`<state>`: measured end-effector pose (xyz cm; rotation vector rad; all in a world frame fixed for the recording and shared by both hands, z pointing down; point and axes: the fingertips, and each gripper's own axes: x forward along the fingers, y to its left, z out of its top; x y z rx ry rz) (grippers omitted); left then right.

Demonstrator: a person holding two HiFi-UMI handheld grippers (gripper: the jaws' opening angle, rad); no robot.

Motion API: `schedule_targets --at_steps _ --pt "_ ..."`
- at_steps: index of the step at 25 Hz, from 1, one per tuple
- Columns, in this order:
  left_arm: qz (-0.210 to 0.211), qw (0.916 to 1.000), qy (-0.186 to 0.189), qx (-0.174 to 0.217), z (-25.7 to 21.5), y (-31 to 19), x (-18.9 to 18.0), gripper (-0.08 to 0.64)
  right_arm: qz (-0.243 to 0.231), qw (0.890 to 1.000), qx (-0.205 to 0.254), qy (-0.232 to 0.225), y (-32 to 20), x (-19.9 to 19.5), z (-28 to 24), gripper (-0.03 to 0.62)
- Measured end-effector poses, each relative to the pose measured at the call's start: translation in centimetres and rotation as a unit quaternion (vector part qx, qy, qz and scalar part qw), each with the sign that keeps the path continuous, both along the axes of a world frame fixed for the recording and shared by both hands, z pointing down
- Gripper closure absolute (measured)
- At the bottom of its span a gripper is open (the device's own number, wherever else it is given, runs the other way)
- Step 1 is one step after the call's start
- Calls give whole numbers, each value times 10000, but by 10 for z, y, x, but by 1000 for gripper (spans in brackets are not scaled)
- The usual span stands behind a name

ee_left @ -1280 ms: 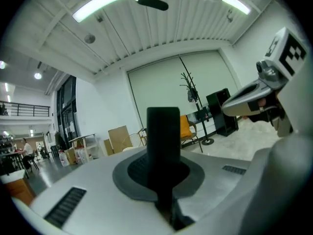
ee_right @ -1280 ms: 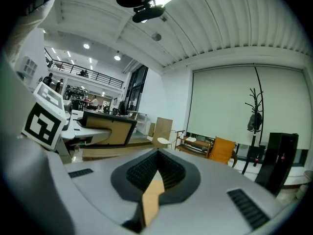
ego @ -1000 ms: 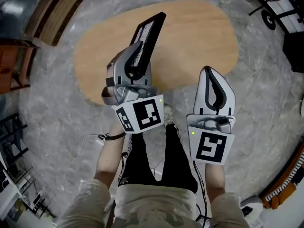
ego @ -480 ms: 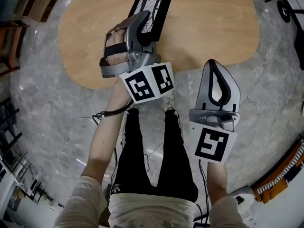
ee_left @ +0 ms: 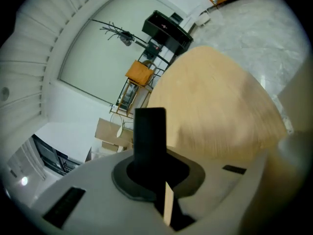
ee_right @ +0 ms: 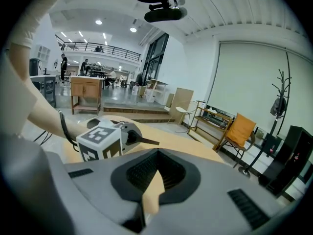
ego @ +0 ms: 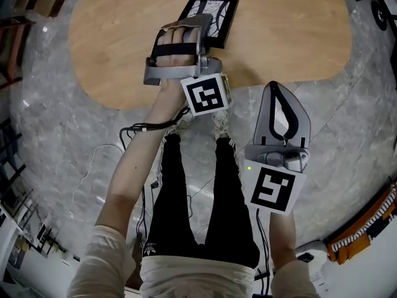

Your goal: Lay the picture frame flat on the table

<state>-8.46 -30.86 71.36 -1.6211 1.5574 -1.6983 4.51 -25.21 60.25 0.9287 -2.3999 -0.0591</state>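
The picture frame [ego: 211, 16] is black with a pale print and lies low and nearly flat over the oval wooden table [ego: 111, 42]; whether it rests on the wood I cannot tell. My left gripper [ego: 200, 26] is shut on its near edge. In the left gripper view the dark frame edge [ee_left: 150, 136] stands up between the jaws. My right gripper [ego: 277, 93] hangs over the floor, short of the table, shut with nothing in it. The right gripper view shows the left gripper [ee_right: 105, 138] with the frame [ee_right: 145, 142] jutting from it as a thin sliver.
The table's near edge [ego: 186, 98] curves just behind the left gripper. Grey marble floor surrounds it, with a cable [ego: 99, 160] lying left of the person's legs [ego: 186, 191]. An orange chair [ee_right: 240, 130] and a coat stand [ee_right: 281, 92] are beyond the table.
The left gripper went forward over the table and tipped the frame from steeply upright down to almost flat. The right gripper stayed in about the same place.
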Motion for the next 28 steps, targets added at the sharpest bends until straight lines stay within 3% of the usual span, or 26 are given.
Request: schedule_targets --at_steps 2,18,20,23,28 --pt "25 9996 -201 -200 11 0 1 540 -36 10000 -58 40 1 -1 0 586" --pt "379 9923 -718 -933 58 11 11 540 -162 9990 -164 375 11 4 18 586" --pt "430 9916 -722 -988 60 12 12 540 -123 9992 -192 328 11 3 18 586" --pt "421 9924 -442 -1071 67 13 15 535 -197 9992 -171 298 13 -1 18 586" --pt "563 9869 -589 -1396 82 22 19 425 -359 9986 -109 380 17 -7 17 586"
